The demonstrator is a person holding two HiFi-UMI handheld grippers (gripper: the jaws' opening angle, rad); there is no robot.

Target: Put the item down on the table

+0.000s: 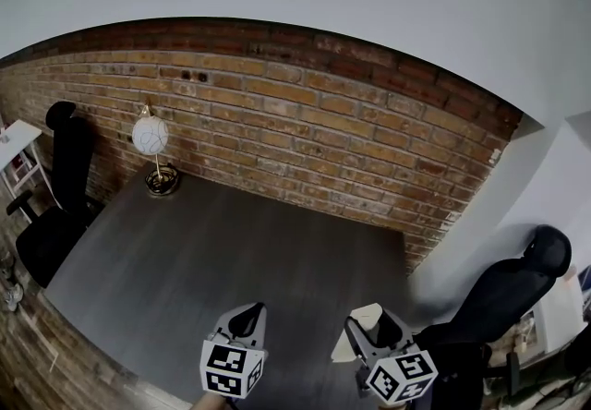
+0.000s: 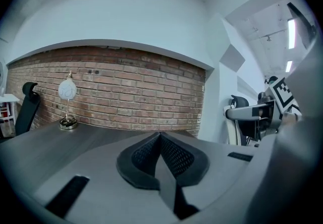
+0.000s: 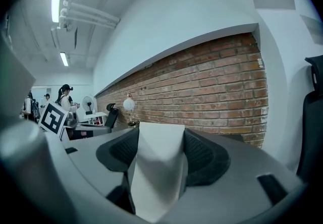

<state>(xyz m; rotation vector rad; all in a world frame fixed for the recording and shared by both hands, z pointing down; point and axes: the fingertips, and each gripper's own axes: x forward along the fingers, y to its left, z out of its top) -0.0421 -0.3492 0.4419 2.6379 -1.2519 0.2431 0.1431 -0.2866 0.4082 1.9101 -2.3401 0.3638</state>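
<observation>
right gripper point(image 3: 160, 136) w/ white block point(image 3: 155, 170)

I see the table point(image 1: 231, 251) bare across nearly its whole top, with only the lamp point(image 1: 151, 138) standing in its far left corner close to the brick wall point(image 1: 305, 140) that closes the far side, and a left chair point(image 1: 65, 179) and right chair point(image 1: 503, 293) crowding its ends.

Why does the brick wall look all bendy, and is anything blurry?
Head view: the wide lens bows the brick wall into an arch, and the light is dim and even. Left gripper view: the corners go dark and round, and the left gripper, jaws shut, looks a bit soft up close. Right gripper view: the ceiling lights glare, and the white item in the right gripper is slightly blurred.
</observation>
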